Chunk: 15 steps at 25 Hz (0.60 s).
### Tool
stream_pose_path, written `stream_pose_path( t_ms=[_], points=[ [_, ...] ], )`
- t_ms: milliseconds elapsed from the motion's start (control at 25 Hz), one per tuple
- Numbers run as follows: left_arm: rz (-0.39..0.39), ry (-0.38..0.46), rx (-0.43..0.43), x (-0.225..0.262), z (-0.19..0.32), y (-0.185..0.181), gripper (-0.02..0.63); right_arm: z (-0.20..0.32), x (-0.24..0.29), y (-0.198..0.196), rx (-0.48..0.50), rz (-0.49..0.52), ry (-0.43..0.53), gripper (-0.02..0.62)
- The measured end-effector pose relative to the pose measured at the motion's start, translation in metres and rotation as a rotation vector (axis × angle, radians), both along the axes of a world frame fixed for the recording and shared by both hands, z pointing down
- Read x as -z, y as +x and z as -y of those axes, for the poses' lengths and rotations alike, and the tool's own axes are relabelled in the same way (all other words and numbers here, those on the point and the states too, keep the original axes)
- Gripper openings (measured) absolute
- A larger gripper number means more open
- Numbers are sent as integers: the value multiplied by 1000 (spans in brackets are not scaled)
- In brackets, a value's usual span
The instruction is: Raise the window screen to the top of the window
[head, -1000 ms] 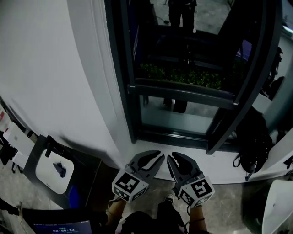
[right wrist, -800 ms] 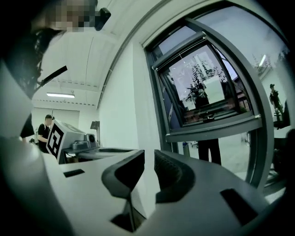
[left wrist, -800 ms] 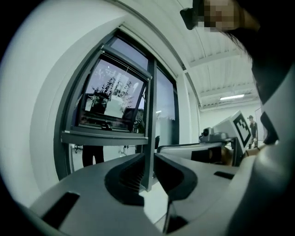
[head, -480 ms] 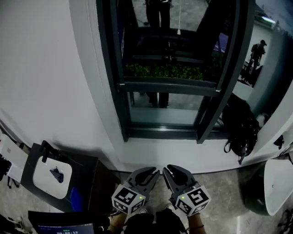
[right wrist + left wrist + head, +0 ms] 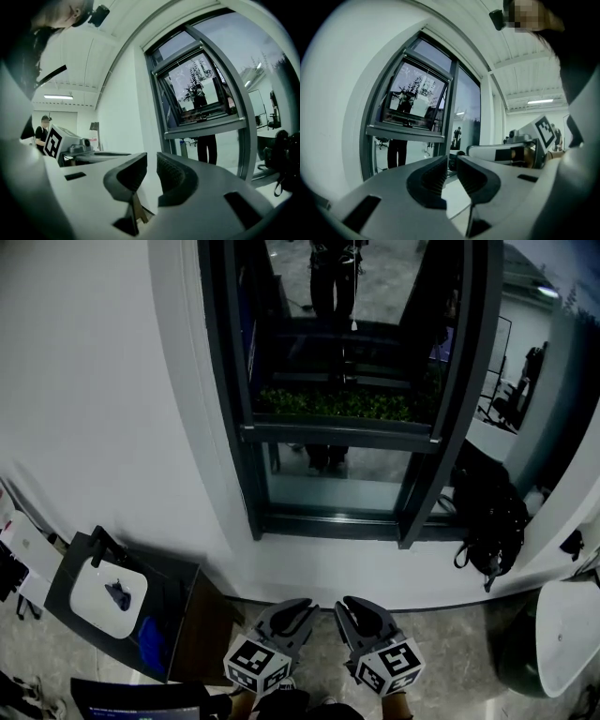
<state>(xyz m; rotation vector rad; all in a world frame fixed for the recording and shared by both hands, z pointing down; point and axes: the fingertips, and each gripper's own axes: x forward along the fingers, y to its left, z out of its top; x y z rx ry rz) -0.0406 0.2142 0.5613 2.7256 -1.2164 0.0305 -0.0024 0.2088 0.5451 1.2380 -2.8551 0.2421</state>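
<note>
The window [image 5: 342, 381] has a dark frame and fills the upper middle of the head view. A grey horizontal bar [image 5: 337, 432], the screen's lower rail as far as I can tell, crosses it about halfway up. This bar also shows in the left gripper view [image 5: 405, 133] and the right gripper view [image 5: 206, 125]. My left gripper [image 5: 300, 607] [image 5: 451, 161] and right gripper [image 5: 347, 606] [image 5: 151, 160] hang side by side low in the head view. Both are well short of the sill and touch nothing. Each pair of jaws is closed to a thin slit and holds nothing.
A white sill [image 5: 375, 579] runs under the window. A black backpack [image 5: 487, 512] rests at its right end. To the left a dark cabinet carries a white tray [image 5: 108, 592]. A white rounded object [image 5: 572, 634] stands at the right edge. White wall lies left of the frame.
Both grippers have dropped lower in the head view and away from the sill. The window now appears more square-on and farther off. The jaws stayed closed.
</note>
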Motion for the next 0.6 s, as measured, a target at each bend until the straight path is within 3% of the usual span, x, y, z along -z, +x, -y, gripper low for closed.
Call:
stream_pose_path(
  t_ms=[600],
  points=[
    [-10, -22, 30, -14, -44, 57, 61, -43, -22, 56, 13, -11, -19, 60]
  ],
)
